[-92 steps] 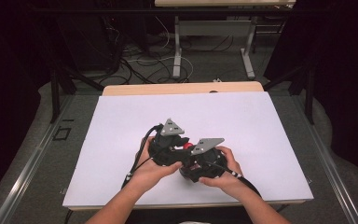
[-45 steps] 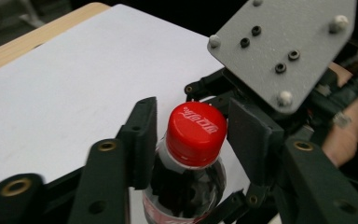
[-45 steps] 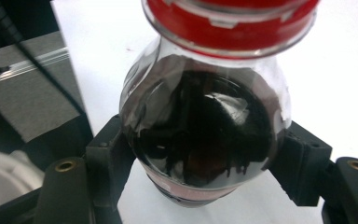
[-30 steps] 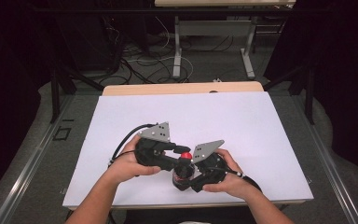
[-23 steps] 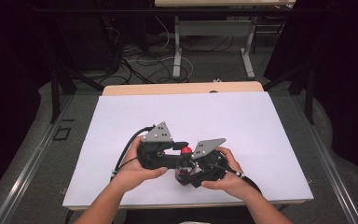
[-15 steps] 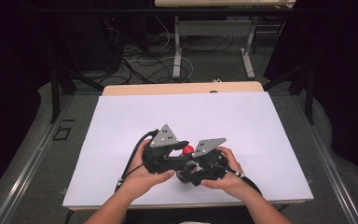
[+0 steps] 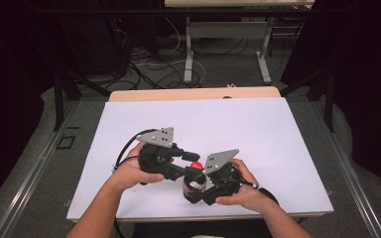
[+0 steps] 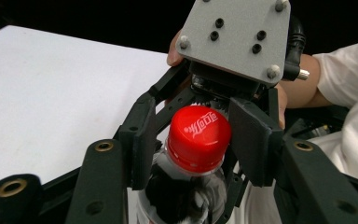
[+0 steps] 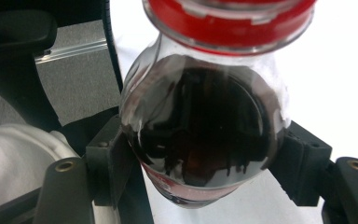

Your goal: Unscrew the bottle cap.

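The left gripper [image 7: 191, 163] has swung its jaws onto the red cap [image 8: 198, 135]. They flank it, open. The right gripper [image 9: 200, 172] clamps the bottle [image 9: 203, 130].

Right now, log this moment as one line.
right tool: shut on bottle body | left tool: jaws beside red cap, contact unclear | table: white

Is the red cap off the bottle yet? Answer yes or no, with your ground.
No. In the left gripper view the red cap sits on the neck of the bottle, between the left gripper's jaws.
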Action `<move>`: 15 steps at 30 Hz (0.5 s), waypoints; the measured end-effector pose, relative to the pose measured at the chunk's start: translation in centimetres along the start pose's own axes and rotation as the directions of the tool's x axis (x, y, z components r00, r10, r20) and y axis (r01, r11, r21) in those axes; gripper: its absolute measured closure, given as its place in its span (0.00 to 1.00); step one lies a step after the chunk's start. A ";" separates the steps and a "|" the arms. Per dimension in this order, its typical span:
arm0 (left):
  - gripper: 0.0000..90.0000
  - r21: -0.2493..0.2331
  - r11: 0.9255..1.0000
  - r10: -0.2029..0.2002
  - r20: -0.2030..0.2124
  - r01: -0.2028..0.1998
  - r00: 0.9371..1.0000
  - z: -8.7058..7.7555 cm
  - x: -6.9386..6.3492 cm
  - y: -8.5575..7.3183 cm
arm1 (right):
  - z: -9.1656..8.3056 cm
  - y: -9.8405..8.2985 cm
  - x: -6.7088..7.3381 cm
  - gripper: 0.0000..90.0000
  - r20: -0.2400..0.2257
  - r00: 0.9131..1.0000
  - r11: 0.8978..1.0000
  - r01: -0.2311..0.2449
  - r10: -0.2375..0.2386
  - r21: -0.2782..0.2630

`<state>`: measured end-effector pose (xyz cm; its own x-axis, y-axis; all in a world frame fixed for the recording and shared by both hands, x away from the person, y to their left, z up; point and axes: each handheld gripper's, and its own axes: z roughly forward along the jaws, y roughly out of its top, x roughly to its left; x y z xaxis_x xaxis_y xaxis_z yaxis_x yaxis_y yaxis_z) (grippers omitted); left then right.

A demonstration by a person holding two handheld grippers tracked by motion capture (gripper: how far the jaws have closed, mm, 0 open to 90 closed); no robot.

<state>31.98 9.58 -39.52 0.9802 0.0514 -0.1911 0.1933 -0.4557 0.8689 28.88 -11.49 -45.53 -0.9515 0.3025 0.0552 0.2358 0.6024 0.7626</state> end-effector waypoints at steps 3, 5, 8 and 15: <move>0.67 -0.002 1.000 0.002 -0.012 -0.002 1.000 0.3 -0.3 -0.1 | 0.2 0.0 0.0 0.33 -0.001 1.000 1.000 0.004 -0.004 0.004; 0.68 -0.003 1.000 -0.004 -0.096 0.004 0.995 0.6 -0.9 -0.1 | 0.2 -0.1 -0.1 0.33 0.014 1.000 1.000 -0.016 0.016 0.010; 0.68 -0.003 1.000 -0.024 -0.207 0.024 0.978 0.9 -1.7 0.2 | 0.2 -0.1 -0.2 0.33 0.047 0.998 0.999 -0.047 0.047 0.004; 0.68 -0.056 0.992 -0.129 -0.448 0.117 0.885 2.3 -3.6 0.7 | 0.2 -0.1 -0.6 0.33 0.158 0.981 0.994 -0.111 0.110 -0.005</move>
<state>28.44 7.02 -39.32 0.8612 0.5023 -0.0771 0.3086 -0.3964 0.8646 29.46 -11.61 -45.73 -0.8767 0.4797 0.0363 0.3385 0.5615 0.7551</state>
